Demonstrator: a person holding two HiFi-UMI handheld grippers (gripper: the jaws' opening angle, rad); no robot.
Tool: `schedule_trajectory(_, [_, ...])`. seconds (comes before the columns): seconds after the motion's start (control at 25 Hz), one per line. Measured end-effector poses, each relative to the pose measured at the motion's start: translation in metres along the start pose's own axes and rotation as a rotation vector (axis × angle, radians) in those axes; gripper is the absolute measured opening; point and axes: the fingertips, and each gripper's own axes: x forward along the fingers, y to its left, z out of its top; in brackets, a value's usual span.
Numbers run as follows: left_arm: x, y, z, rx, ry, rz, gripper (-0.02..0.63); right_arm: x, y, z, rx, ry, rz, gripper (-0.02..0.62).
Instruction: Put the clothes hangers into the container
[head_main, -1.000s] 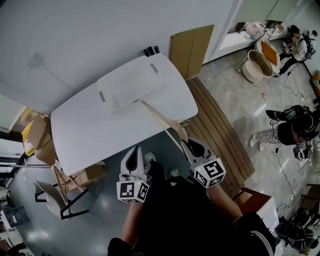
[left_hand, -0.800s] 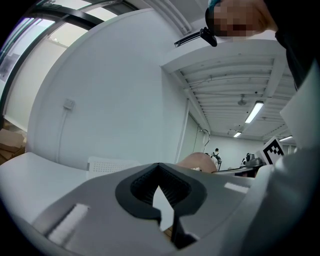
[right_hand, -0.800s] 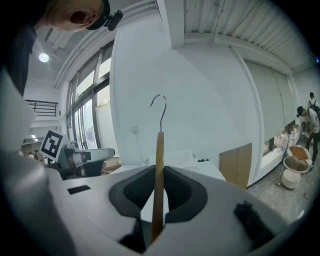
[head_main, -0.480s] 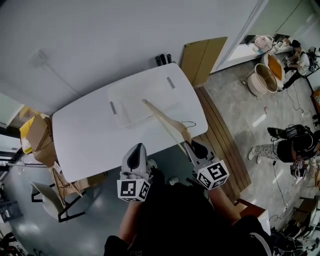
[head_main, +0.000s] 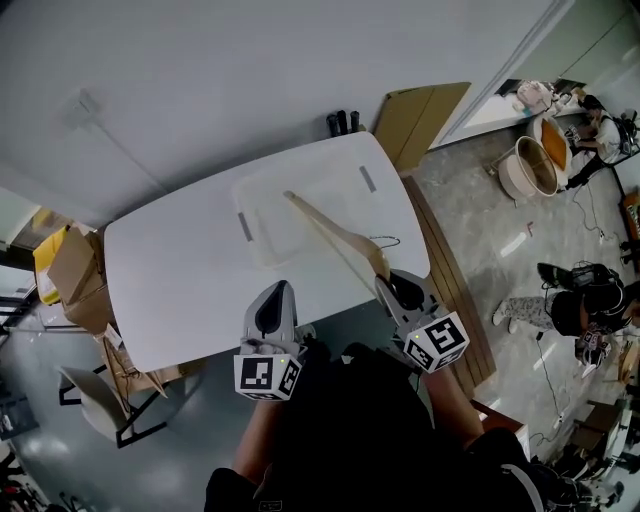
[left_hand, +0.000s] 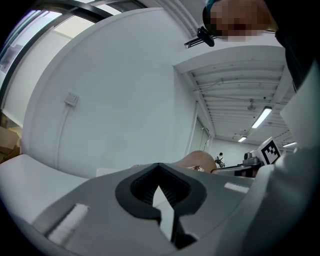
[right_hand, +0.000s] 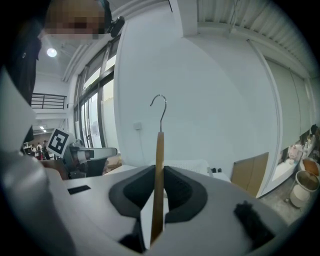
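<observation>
Currently the wooden hanger (head_main: 335, 235) is lying level, its long axis running diagonally away from the person. Its far end is pointing out over the white container (head_main: 275, 215) on the white table (head_main: 170, 280), and its near end is sitting in the right gripper (head_main: 388, 278) at the table's near edge. The wire hook (head_main: 385, 240) is sticking out sideways towards the table's right end. In the right gripper view the hanger is showing edge-on as a thin upright strip with the hook at the top.

Compared with a second ago, the table and container are sitting higher and further right in the head view. Both grippers are now closer to the table's near edge, and the hanger's far end is reaching further in over the container instead of stopping at its near rim.

The right gripper's jaws are standing only a little apart, pressing on the flat sides of the hanger. The left gripper (head_main: 277, 295) is hovering beside it at the table's edge, its jaws meeting at the tips and holding nothing.
</observation>
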Motion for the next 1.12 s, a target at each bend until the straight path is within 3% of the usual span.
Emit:
schedule_trajectory(0.32, [0.013, 0.020, 0.004, -0.015, 0.001, 0.042, 0.005, 0.033, -0.009, 0.012, -0.047, 0.042, 0.080, 0.063])
schedule_trajectory(0.76, [0.045, 0.042, 0.014, -0.045, -0.024, 0.226, 0.005, 0.092, -0.038, 0.023, -0.084, 0.093, 0.274, 0.063])
schedule_trajectory(1.12, [0.070, 0.059, 0.017, -0.042, -0.037, 0.290, 0.005, 0.130, -0.055, 0.024, -0.133, 0.140, 0.370, 0.063])
